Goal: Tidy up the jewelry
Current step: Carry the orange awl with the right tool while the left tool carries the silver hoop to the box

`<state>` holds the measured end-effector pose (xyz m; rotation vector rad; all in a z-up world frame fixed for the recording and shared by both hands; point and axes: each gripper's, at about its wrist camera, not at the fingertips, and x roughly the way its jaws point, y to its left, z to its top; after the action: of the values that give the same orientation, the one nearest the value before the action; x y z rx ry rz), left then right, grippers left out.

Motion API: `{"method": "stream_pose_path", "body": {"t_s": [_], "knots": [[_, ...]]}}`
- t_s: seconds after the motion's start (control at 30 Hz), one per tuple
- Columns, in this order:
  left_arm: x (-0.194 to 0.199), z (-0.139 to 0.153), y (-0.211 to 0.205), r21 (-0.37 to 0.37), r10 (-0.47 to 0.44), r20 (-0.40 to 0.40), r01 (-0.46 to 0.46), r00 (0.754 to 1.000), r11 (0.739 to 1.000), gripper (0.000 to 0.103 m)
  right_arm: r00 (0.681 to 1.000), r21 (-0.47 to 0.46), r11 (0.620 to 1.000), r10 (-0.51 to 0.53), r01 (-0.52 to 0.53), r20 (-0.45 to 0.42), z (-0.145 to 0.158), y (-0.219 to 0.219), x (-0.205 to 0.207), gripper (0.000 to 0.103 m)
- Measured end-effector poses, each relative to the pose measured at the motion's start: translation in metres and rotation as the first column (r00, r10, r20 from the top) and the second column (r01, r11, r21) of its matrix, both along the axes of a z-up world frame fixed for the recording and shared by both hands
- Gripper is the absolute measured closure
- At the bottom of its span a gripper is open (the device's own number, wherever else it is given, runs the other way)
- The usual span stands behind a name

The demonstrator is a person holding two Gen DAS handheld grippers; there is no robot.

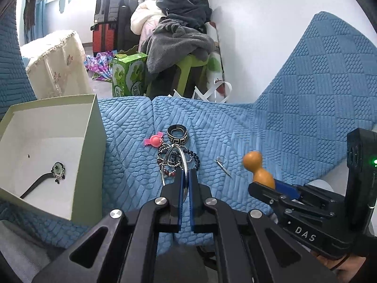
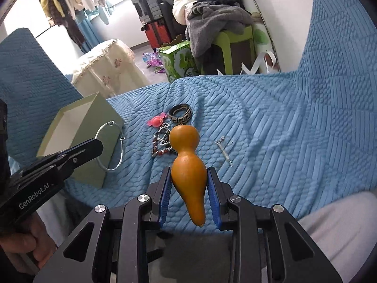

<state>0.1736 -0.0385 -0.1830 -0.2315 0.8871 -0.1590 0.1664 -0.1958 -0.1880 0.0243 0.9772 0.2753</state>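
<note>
My left gripper (image 1: 186, 173) is shut on a thin silver bangle (image 1: 182, 162), held above the blue sofa cover; the bangle also shows in the right wrist view (image 2: 110, 146), beside the box. My right gripper (image 2: 188, 172) is shut on an orange gourd-shaped ornament (image 2: 188, 167), also seen in the left wrist view (image 1: 258, 168). On the cover lie a black patterned bracelet (image 1: 178, 134), a pink hair clip (image 1: 154, 140), a tangle of bead strings (image 1: 169, 162) and a small silver pin (image 1: 222, 165). The open pale green box (image 1: 90, 155) at left holds a black hairpin (image 1: 47, 179).
The blue textured sofa cover (image 1: 282, 141) rises into a backrest at right. Beyond the sofa edge stand a green stool with piled clothes (image 1: 179, 42), a green carton (image 1: 128, 75), suitcases (image 1: 106, 23) and a cloth-covered table (image 1: 56, 63).
</note>
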Motion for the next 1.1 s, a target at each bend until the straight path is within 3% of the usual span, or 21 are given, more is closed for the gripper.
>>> {"method": "stream_pose_path", "body": {"t_s": [0.3,0.57,0.93,1.1], "knots": [[-0.002,0.030,0.015,-0.025,0.003,0.024,-0.002,1.000,1.000,0.102,0.999,0.006,1.000,0.003,-0.003,0.047,0.031,0.020,0.003,0.076],[-0.004,0.096,0.043,-0.032,0.047,0.101,-0.044,0.994,0.999,0.101,0.989,0.031,0.999,0.030,-0.035,0.144,0.092,0.050,0.005,0.076],[-0.002,0.182,0.105,0.066,0.084,0.266,-0.105,0.960,0.992,0.101,0.942,0.069,0.993,0.068,-0.096,0.329,0.183,0.100,0.022,0.076],[-0.005,0.211,0.140,0.091,0.121,0.316,-0.157,0.941,0.983,0.101,0.919,0.098,0.987,0.084,-0.131,0.386,0.206,0.123,0.027,0.076]]}}
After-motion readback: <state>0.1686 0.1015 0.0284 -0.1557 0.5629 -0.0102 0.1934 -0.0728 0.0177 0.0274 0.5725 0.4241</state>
